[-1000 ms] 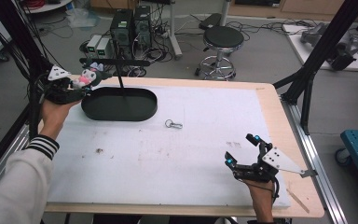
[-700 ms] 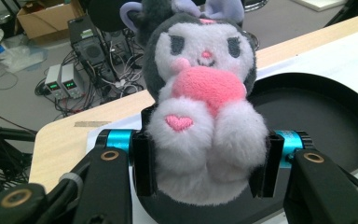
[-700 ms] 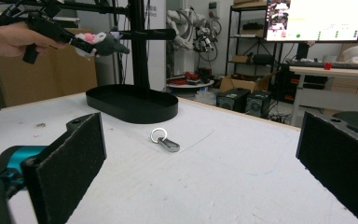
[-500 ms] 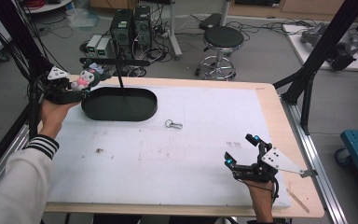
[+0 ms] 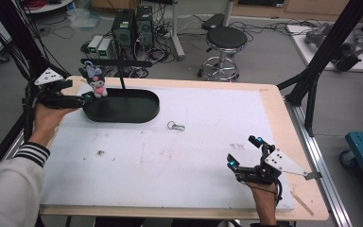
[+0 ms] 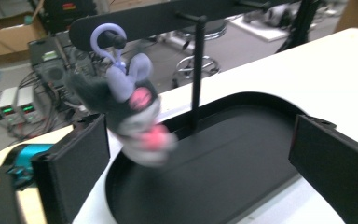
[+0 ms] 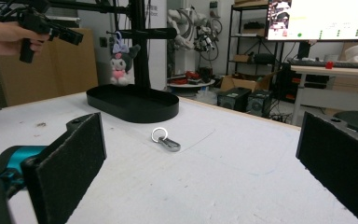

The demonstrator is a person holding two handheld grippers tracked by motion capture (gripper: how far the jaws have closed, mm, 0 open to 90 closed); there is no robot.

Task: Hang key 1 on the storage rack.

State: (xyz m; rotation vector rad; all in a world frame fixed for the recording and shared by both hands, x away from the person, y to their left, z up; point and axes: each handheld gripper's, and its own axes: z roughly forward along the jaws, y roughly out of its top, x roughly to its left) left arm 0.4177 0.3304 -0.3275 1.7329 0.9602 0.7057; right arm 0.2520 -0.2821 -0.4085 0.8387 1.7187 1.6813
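The small grey and purple plush toy with a pink body [image 6: 137, 119] hangs by its purple loop from the arm of the black metal stand [image 6: 196, 70], over the black oval tray [image 5: 123, 108]. Your left gripper [image 5: 78, 99] is just beside the toy; its jaws have just been opening and stand wide, holding nothing. A small silver key ring clip [image 5: 176, 126] lies on the white table [image 5: 170, 165]. Your right gripper [image 5: 243, 151] rests near the front edge, jaws wide apart and empty.
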